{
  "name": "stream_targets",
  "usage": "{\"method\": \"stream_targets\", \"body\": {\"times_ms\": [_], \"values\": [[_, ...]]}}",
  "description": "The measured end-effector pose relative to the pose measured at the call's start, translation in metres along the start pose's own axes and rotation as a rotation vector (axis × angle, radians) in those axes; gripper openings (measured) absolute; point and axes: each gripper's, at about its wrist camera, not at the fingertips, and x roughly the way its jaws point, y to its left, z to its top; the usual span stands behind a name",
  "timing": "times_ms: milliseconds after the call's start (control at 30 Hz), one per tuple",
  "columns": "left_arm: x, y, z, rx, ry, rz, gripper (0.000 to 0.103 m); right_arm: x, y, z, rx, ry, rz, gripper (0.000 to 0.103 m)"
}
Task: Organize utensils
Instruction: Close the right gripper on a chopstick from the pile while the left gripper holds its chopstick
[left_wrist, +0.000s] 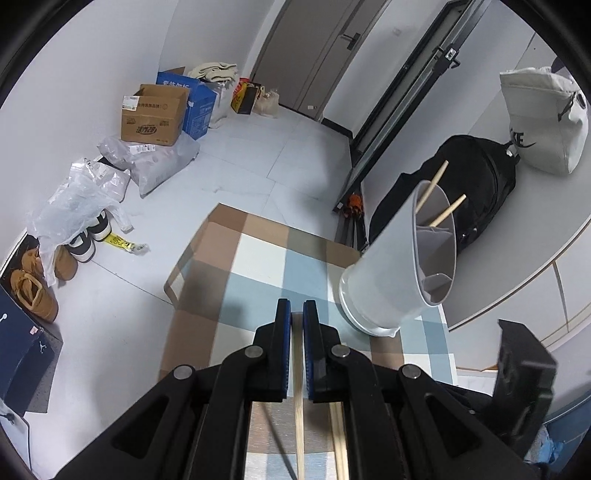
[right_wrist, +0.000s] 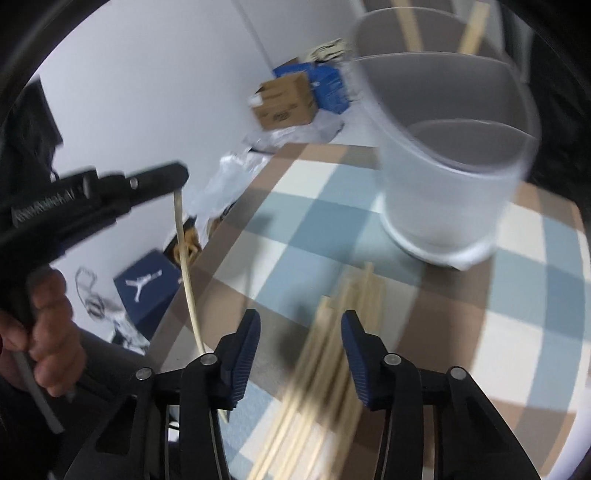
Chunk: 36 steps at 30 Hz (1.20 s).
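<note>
My left tool (left_wrist: 297, 314) grips one pale wooden chopstick (left_wrist: 298, 406); my right tool (right_wrist: 300, 325) stands open over the blurred chopstick pile (right_wrist: 332, 350).

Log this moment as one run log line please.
left gripper: shut on chopstick, lifted | right gripper: open over chopstick pile | holder: two chopsticks inside

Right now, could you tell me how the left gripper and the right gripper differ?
The left gripper is shut on a single chopstick, lifted clear of the table; the right gripper stands open above the chopstick pile, holding nothing. The left one shows sharp, the right view is blurred. Both have black bodies, blue pads, and point downward.
</note>
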Motion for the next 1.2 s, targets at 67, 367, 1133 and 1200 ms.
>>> {"method": "stream_targets", "body": {"times_ms": [67, 367, 1133, 1200], "values": [[-0.001, 0.008, 0.000, -0.017, -0.004, -0.014, 0.002, 0.012, 0.008, 0.004, -0.040, 0.025, -0.023, 0.036], [-0.007, 0.028, 0.003, -0.066, -0.011, -0.017, 0.002, 0.042, 0.012, 0.009, -0.095, 0.103, -0.106, 0.031], [-0.014, 0.035, 0.005, -0.086, -0.010, -0.029, 0.002, 0.054, 0.019, 0.012, -0.082, 0.106, -0.161, 0.030], [-0.014, 0.036, 0.005, -0.090, -0.010, -0.029, 0.002, 0.058, 0.021, 0.013, -0.081, 0.118, -0.149, 0.030]]}}
